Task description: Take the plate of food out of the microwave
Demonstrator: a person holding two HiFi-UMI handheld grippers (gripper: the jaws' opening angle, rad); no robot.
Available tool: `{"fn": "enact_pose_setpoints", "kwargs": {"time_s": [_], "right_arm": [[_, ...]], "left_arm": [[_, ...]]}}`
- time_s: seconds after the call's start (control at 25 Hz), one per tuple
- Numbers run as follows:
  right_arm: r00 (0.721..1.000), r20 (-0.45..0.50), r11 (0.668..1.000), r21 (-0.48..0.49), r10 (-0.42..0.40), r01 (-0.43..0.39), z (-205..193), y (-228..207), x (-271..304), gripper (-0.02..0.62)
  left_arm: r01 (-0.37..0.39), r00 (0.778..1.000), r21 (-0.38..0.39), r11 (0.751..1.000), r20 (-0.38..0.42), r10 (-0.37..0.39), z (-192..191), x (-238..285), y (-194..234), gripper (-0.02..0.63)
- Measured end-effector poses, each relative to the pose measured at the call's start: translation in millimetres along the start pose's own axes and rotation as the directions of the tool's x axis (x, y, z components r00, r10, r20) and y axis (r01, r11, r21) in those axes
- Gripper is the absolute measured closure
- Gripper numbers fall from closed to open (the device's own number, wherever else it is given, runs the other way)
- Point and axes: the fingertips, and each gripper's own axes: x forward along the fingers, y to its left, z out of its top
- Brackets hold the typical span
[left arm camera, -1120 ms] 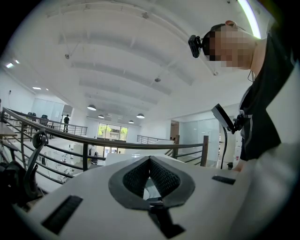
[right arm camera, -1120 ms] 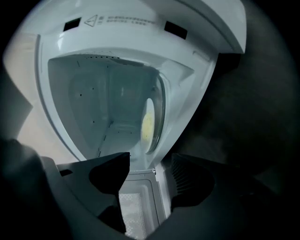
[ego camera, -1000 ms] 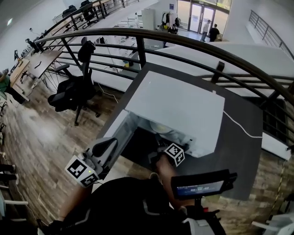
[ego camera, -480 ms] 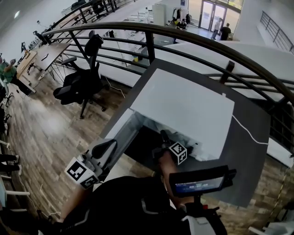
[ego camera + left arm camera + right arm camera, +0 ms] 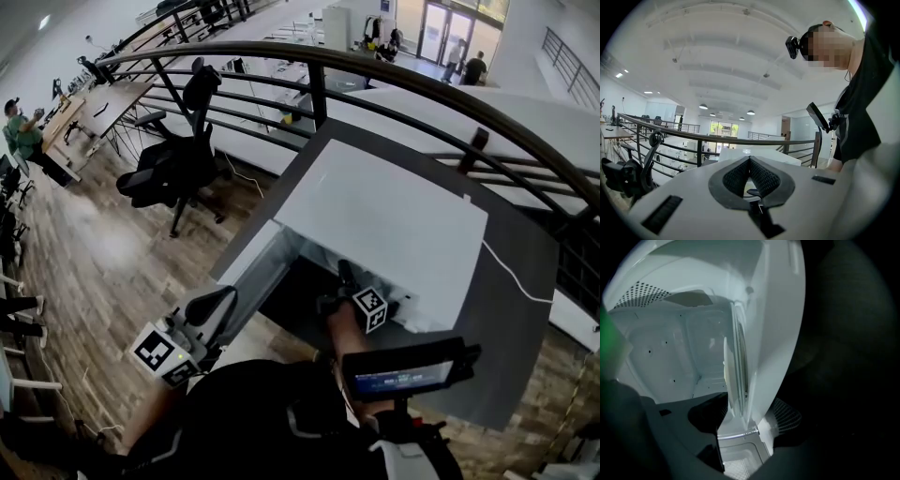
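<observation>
The white microwave [image 5: 384, 220] stands on a dark table with its door [image 5: 248, 277] swung open to the left. My right gripper [image 5: 345, 277] reaches into the cavity mouth. The right gripper view is rolled on its side. There the pale plate [image 5: 736, 366] shows edge-on inside the white cavity. Its rim lies between the wide-open jaws of the right gripper [image 5: 747, 414], and the pads do not press on it. The food is not visible. My left gripper [image 5: 220, 300] hangs low beside the door, pointing upward. In its own view the left gripper [image 5: 750, 159] is shut on nothing.
The dark table [image 5: 506, 309] carries a white cable [image 5: 511, 272] on its right. A black railing [image 5: 422, 84] curves behind the microwave. An office chair [image 5: 178, 159] stands on the wood floor to the left. A screen device [image 5: 403, 375] is mounted at the person's chest.
The right gripper has pushed a little further into the cavity. The plate that showed at the mouth a second ago is now hidden in the head view. The left gripper has barely moved.
</observation>
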Motion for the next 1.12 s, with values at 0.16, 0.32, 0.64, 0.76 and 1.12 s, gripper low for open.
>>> {"fn": "enact_pose_setpoints", "kwargs": {"time_s": [0.16, 0.32, 0.64, 0.76, 1.12], "right_arm": [[1.0, 0.02, 0.999, 0.029, -0.016, 0.015, 3.4, -2.4, 4.9, 0.311], [0.999, 0.029, 0.999, 0.028, -0.031, 0.031, 2.5, -4.1, 5.0, 0.316], [0.999, 0.04, 0.999, 0.043, -0.033, 0.031, 2.6, -7.1, 0.2, 0.342], [0.999, 0.043, 0.999, 0.046, -0.021, 0.019, 0.1, -6.1, -5.9, 0.353], [0.998, 0.053, 0.999, 0.014, 0.038, -0.038, -4.4, -6.3, -24.4, 0.414]], "left_arm": [[-0.01, 1.0, -0.001, 1.0, -0.018, 0.01, -4.2, -2.8, 0.0, 0.601], [-0.023, 0.999, -0.005, 1.0, -0.035, 0.022, -7.8, -7.9, 4.1, 0.601], [-0.011, 1.0, -0.011, 1.0, -0.025, 0.011, -10.3, -8.6, 2.4, 0.601], [-0.005, 1.0, -0.016, 1.0, -0.029, 0.004, -10.9, -9.7, 3.9, 0.601], [0.045, 0.999, -0.026, 0.999, -0.02, -0.046, -12.8, -9.8, 0.9, 0.601]]}}
